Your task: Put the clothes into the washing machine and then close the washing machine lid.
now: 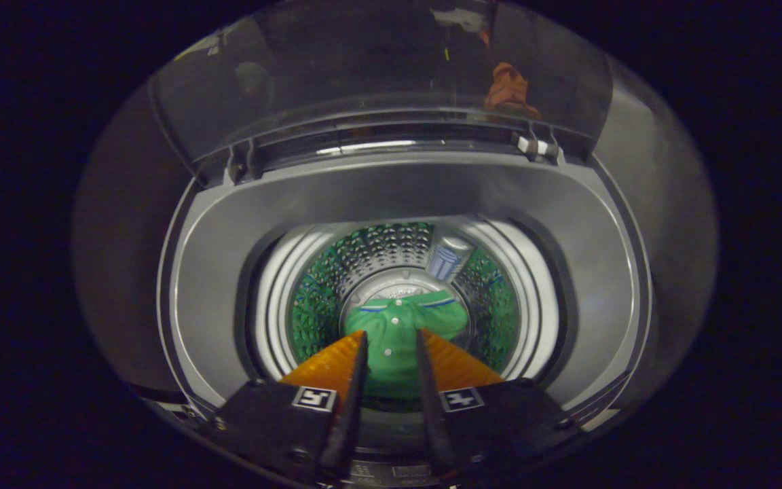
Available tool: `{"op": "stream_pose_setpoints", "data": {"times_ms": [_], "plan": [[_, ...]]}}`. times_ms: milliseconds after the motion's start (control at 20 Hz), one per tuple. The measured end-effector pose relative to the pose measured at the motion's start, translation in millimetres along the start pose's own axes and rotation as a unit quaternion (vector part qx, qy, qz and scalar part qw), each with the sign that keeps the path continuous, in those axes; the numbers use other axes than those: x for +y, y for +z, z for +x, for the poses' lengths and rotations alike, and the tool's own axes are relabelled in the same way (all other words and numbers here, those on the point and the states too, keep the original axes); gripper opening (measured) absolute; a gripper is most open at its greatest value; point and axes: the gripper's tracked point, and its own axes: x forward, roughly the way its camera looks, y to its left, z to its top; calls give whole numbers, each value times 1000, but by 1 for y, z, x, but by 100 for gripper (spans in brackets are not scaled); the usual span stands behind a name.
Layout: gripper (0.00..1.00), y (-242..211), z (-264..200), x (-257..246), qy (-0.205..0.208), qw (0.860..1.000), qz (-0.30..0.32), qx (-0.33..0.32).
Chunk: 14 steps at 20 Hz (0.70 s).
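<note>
**Green shirt lies at the bottom of the drum, gripper held apart above the opening**

The gripper [391, 334] points down into the top-loading washing machine [228, 272], its two orange fingers [330, 363] spread with a clear gap between them. Nothing is pressed between them; they hold nothing. Through that gap the green shirt [401, 322] is seen, lying on the floor of the drum [309, 299], well below the fingertips and not touching them. The shirt has a collar with blue and white trim and a row of small white buttons down its front. It sits near the middle of the drum floor, partly covering the pale round plate there.

The drum's perforated steel wall picks up a green tint all around the shirt. A white, blue-striped fitting [447, 259] stands against the drum wall on the far side, just beyond the shirt. A white ring runs round the mouth of the drum, and outside it the grey top deck of the machine slopes in toward the opening.

The lid [377, 75] is up, standing open at the far edge of the deck, hinged along that edge. It is clear and glossy. An orange, blurred shape [510, 88] shows in it toward its right end; what it is cannot be told.
</note>
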Motion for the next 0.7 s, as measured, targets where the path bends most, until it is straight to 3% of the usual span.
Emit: {"op": "stream_pose_setpoints", "data": {"times_ms": [100, 250, 700], "plan": [[57, 9, -7, 0, -10, 999, -15, -29], [66, 13, -14, 3, -13, 998, -30, -49], [66, 28, -49, -8, -28, 992, -52, -110]]}}
